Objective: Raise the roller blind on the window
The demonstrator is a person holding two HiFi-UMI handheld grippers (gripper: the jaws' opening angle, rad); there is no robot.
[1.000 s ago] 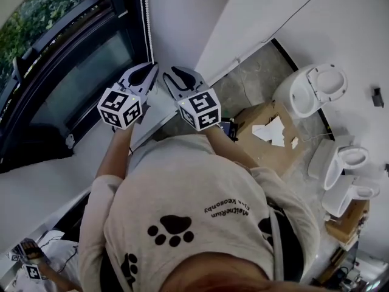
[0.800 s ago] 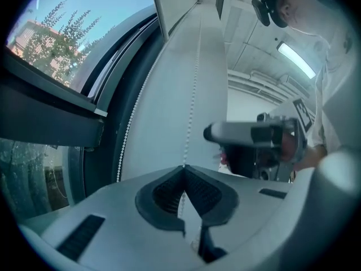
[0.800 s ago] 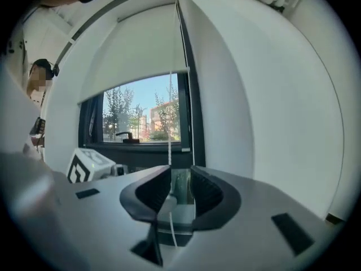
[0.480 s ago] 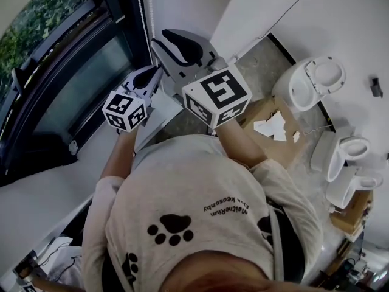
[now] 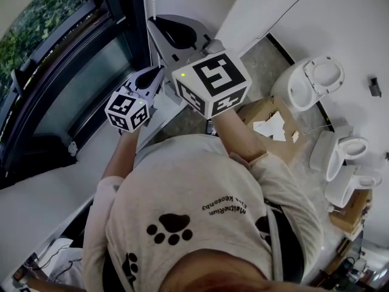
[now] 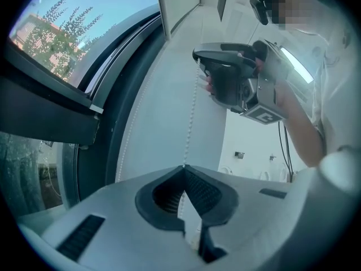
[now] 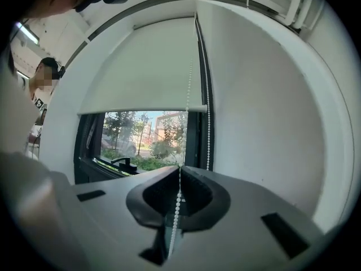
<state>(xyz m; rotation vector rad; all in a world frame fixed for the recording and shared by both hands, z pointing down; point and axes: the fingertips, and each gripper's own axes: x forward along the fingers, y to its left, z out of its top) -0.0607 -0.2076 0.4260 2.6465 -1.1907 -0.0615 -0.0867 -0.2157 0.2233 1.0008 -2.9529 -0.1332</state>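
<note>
Top of the bead chain [image 5: 144, 5] cut off by the upper edge

Matt off-white cloth roller blind [image 7: 141, 66] at eleven o'clock; glossy white plastic bead chain [image 7: 176, 208] at six o'clock; smooth black window frame [image 7: 84, 145].

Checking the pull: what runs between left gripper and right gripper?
The bead chain, in the left gripper view: left gripper shut on it below, right gripper above, its jaws having just closed on it.

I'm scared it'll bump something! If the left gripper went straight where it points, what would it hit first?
Probably the white wall right behind the bead chain that the left gripper holds, though depth is hard to judge.
</note>
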